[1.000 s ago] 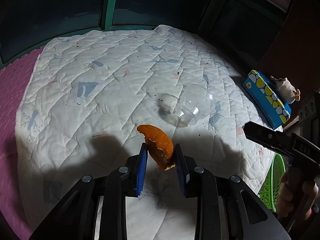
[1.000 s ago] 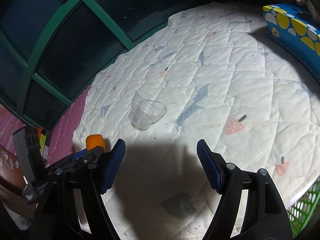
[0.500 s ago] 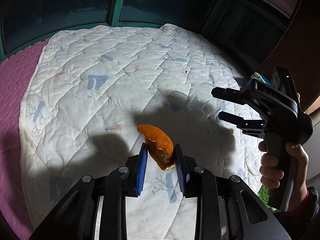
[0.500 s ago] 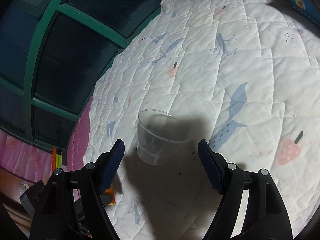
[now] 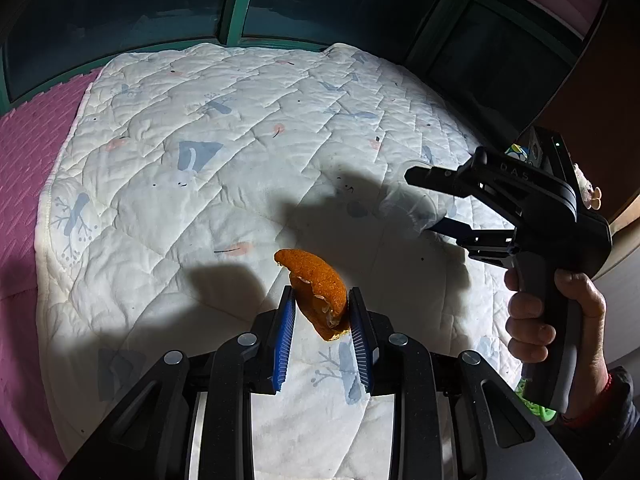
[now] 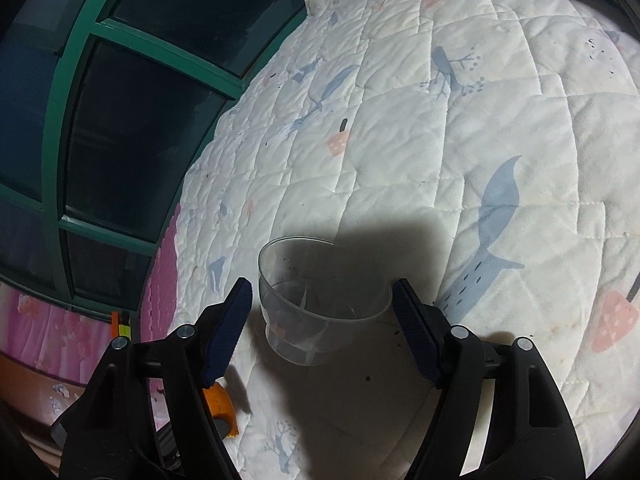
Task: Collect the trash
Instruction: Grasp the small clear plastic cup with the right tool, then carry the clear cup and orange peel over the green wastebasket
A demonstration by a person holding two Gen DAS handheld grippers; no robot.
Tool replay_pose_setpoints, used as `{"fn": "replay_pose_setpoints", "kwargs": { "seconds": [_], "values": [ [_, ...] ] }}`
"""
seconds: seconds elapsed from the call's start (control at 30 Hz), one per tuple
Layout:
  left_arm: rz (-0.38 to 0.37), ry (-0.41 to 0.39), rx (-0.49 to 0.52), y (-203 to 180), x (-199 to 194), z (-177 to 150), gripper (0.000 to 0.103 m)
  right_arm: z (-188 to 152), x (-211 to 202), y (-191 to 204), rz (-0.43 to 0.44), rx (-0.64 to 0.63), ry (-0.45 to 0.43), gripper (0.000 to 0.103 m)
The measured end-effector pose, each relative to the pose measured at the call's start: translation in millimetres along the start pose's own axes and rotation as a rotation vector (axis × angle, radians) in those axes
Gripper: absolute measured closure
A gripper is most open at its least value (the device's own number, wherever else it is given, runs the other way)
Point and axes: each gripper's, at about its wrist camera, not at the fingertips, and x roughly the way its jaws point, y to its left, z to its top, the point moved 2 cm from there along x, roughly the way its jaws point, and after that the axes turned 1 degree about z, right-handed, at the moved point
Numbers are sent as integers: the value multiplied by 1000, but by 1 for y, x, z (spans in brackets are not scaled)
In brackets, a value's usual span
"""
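My left gripper (image 5: 322, 312) is shut on an orange peel (image 5: 316, 288) and holds it above the white quilted mat (image 5: 200, 200). The peel also shows low in the right wrist view (image 6: 218, 400). A clear plastic cup (image 6: 316, 304) lies on the mat. My right gripper (image 6: 322, 316) is open, with one finger on each side of the cup and a small gap to each. In the left wrist view the right gripper (image 5: 428, 200) reaches in from the right around the faint cup (image 5: 408, 210).
A green basket (image 5: 534, 404) shows at the mat's right edge behind the hand. A pink foam floor mat (image 5: 24, 152) lies left of the quilt. Dark windows with green frames (image 6: 72, 92) run along the far side.
My right gripper has moved forward and down over the cup, which now sits between its open fingers. The left gripper still holds the peel, nearly in place.
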Motion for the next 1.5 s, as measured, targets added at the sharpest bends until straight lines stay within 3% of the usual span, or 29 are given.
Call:
{"fn": "replay_pose_setpoints", "kwargs": {
  "seconds": [0.4,0.8,1.23,1.5],
  "values": [
    [-14,-19,22,-17,-10,0,76,-37,-58,15,-69,-201,-104,39],
    [-107,-14,123,-87,-18,-13,76,-95,-160,-17,-147,-232,-243,39],
    [-232,41,288,-200,-6,-42,76,-152,-270,-121,-328,-74,-381,39],
    [-276,92,365,-254,9,-57,76,-177,-312,-214,-471,84,-390,39]
  ]
}}
